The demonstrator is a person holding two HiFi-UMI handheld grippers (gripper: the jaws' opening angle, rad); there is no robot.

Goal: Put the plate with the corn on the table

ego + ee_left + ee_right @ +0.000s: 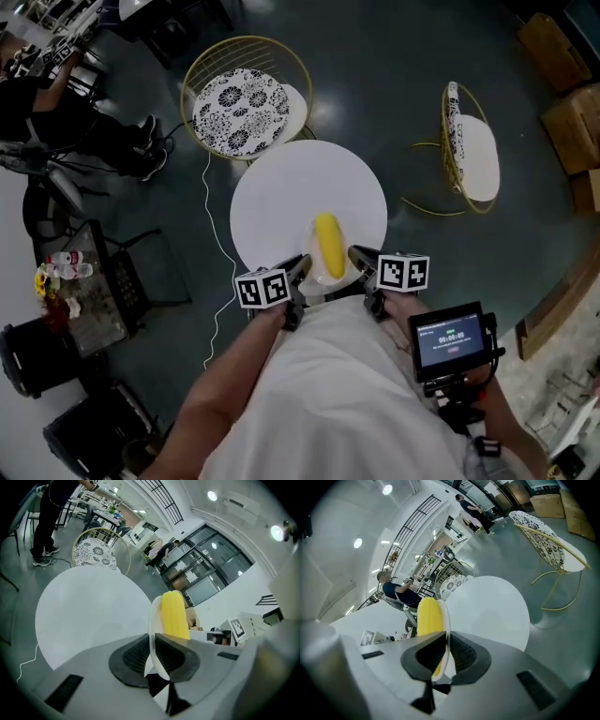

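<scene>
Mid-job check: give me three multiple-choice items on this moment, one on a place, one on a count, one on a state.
1. Where is the small white plate with the yellow corn cob?
A. on a chair seat
B. at the near edge of the round white table, between both grippers
C. on the floor

2. How many yellow wire chairs stand by the table?
A. two
B. one
C. four

3. How do the left gripper's fingers stand?
A. wide apart, empty
B. shut on the corn cob
C. shut on the plate's rim

Answers:
1 B: the head view shows it there.
2 A: one chair stands beyond the table, another to its right.
3 C: the left gripper view shows the rim clamped between them. The right gripper clamps the opposite rim.
</scene>
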